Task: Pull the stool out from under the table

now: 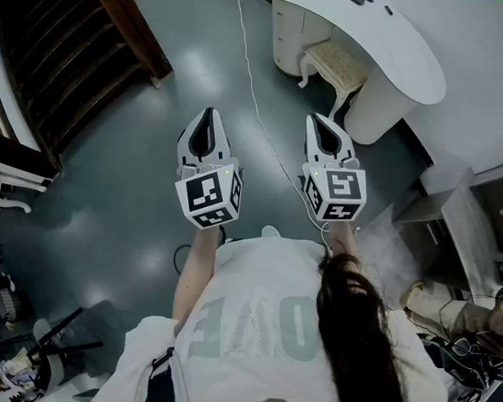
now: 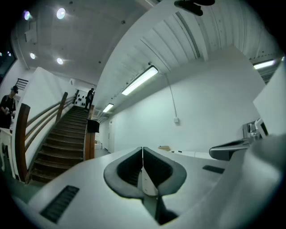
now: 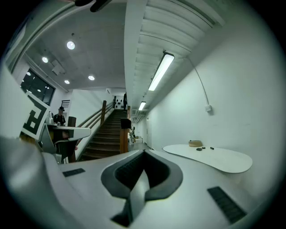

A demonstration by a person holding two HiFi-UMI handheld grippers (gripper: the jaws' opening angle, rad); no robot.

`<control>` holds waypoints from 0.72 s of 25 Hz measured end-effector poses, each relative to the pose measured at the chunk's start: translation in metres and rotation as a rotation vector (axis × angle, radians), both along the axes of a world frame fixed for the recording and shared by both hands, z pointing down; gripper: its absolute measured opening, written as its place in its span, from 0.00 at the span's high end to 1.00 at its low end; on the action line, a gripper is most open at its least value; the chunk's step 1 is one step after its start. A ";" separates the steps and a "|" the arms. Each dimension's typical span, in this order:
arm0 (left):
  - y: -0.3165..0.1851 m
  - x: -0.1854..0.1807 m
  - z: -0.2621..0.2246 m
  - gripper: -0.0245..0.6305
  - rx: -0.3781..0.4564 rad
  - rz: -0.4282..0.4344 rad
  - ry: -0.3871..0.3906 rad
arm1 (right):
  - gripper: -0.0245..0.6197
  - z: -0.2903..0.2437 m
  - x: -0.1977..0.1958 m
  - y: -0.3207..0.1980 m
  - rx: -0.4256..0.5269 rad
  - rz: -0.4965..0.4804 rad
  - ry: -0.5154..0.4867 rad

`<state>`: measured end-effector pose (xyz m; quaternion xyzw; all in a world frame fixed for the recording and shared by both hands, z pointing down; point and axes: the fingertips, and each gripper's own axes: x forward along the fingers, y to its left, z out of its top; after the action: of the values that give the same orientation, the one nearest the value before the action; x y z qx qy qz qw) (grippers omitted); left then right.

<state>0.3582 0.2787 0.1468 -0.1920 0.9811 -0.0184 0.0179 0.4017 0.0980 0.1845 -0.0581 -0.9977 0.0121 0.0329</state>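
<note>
Head view. Noted left gripper (image 1: 208,115) and right gripper (image 1: 324,122) held level, side by side above the grey floor (image 1: 131,231). Located stool (image 1: 336,63) partly under the white table (image 1: 397,43), beside its pedestal, ahead of the right gripper and apart from both.

Left gripper view. Found jaws pressed together, holding nothing; staircase (image 2: 62,138) beyond.

Right gripper view. Found jaws closed tight, empty; table ahead at right.

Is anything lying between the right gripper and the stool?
No. In the head view only bare floor separates the right gripper from the stool under the table; the white cable runs left of that gap.
</note>
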 end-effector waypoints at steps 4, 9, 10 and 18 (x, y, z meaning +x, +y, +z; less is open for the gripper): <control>0.004 0.001 0.001 0.92 -0.005 -0.001 0.008 | 0.92 -0.001 0.001 0.004 0.012 -0.008 0.002; 0.005 -0.003 0.009 0.92 0.032 0.004 0.033 | 0.92 -0.011 0.002 0.006 -0.109 -0.059 -0.020; 0.005 -0.003 0.012 0.92 0.034 0.000 0.041 | 0.92 -0.014 0.003 0.006 -0.133 -0.070 -0.028; 0.015 0.010 0.023 0.92 0.017 -0.057 0.062 | 0.92 -0.015 0.007 0.011 -0.188 -0.160 -0.024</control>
<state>0.3686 0.2932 0.1699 -0.1642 0.9863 -0.0046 -0.0115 0.4087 0.1086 0.1690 -0.1405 -0.9847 0.1022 0.0161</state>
